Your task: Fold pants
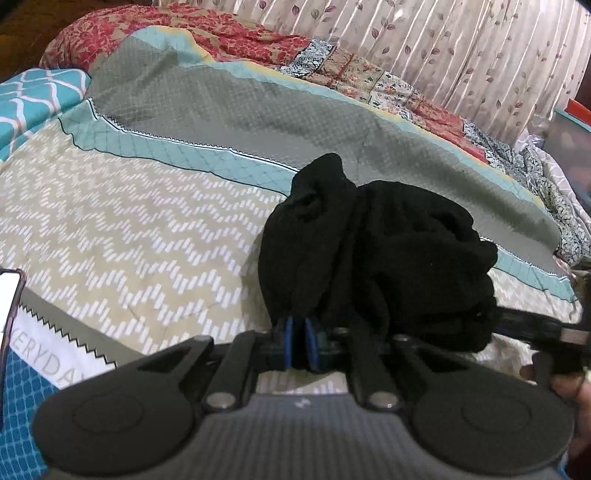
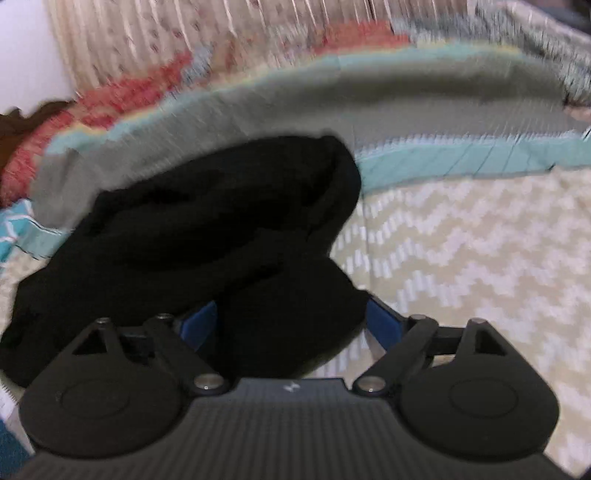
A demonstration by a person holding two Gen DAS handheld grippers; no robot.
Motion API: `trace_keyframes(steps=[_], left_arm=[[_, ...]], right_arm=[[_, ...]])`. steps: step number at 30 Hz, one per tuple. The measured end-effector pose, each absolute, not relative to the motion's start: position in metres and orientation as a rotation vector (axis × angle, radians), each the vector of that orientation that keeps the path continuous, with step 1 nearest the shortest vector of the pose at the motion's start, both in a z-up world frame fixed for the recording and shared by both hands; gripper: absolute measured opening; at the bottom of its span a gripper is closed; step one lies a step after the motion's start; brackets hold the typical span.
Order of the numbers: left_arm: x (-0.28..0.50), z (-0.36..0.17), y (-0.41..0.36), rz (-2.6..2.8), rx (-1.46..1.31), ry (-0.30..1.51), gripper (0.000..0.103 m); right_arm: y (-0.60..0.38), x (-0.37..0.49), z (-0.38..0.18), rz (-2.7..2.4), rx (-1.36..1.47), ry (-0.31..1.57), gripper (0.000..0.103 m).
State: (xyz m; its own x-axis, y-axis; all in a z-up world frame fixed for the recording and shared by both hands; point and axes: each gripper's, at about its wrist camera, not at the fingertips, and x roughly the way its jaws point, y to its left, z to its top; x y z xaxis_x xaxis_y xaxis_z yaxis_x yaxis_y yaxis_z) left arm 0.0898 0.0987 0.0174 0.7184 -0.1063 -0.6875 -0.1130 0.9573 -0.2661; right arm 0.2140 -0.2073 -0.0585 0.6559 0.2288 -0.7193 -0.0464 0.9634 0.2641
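Looking across a wide bed (image 1: 122, 221), I see a cover with a cream zigzag print nearest me, then a teal band, then a grey quilted stretch farther off. Beyond that lies a bunched red floral quilt (image 1: 207, 33), and a pleated leaf-patterned curtain (image 1: 461, 48) closes the far side. At the left edge of the left wrist view a phone (image 1: 9, 295) with a lit screen is partly in view.

The pants (image 1: 388, 258) are black and gathered into a crumpled mound near the middle of the bed, right in front of both cameras. They are not spread flat; I cannot pick out the waistband or legs in the dark folds.

My left gripper (image 1: 298, 345) has its blue fingers (image 1: 288, 343) drawn almost together, and a fold of the pants rises from between them, so I judge it is pinching the cloth. My right gripper (image 2: 291, 325) shows its blue fingers (image 2: 384, 325) set wide apart with a lump of the pants (image 2: 207, 229) sitting between them. Whether they press on the cloth I cannot tell, and this view is blurred.

I judge the task is at its start: picking up the heap to shake it out and lay it flat. The next move calls for a firm hold on both sides, ideally at the waistband, then lifting and drawing the grippers apart so the legs hang free before laying the pants down straight.
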Motion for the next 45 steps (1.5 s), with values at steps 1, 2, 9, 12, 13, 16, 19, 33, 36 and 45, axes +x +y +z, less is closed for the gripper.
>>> trace_keyframes(steps=[1, 2, 9, 12, 13, 16, 19, 33, 36, 45], left_arm=[[0.088, 0.018, 0.099, 0.0, -0.305, 0.768, 0.008], [0.086, 0.02, 0.099, -0.002, -0.305, 0.761, 0.008], [0.064, 0.03, 0.106, -0.011, -0.338, 0.738, 0.008], [0.049, 0.034, 0.107, -0.026, -0.343, 0.739, 0.008], [0.044, 0.035, 0.107, -0.031, -0.341, 0.74, 0.008], [0.027, 0.036, 0.107, -0.046, -0.339, 0.753, 0.008], [0.012, 0.034, 0.107, -0.057, -0.341, 0.772, 0.008], [-0.013, 0.021, 0.119, -0.043, -0.364, 0.823, 0.026], [-0.004, 0.021, 0.124, -0.03, -0.372, 0.813, 0.046], [0.032, 0.007, 0.126, -0.036, -0.39, 0.85, 0.053]], right_arm=[[-0.203, 0.214, -0.06, 0.161, 0.209, 0.85, 0.047], [-0.198, 0.212, -0.057, 0.162, 0.18, 0.849, 0.021], [-0.219, 0.148, 0.0, 0.203, 0.188, 0.651, 0.013], [-0.244, 0.111, 0.02, 0.21, 0.251, 0.612, 0.009], [-0.251, 0.099, 0.024, 0.208, 0.271, 0.605, 0.009], [-0.272, 0.07, 0.028, 0.201, 0.33, 0.606, 0.009], [-0.277, 0.051, 0.025, 0.181, 0.351, 0.609, 0.009], [-0.268, 0.043, 0.015, 0.094, 0.252, 0.639, 0.063], [-0.258, 0.045, 0.014, 0.152, 0.261, 0.653, 0.067], [-0.243, 0.07, 0.0, 0.222, 0.296, 0.711, 0.079]])
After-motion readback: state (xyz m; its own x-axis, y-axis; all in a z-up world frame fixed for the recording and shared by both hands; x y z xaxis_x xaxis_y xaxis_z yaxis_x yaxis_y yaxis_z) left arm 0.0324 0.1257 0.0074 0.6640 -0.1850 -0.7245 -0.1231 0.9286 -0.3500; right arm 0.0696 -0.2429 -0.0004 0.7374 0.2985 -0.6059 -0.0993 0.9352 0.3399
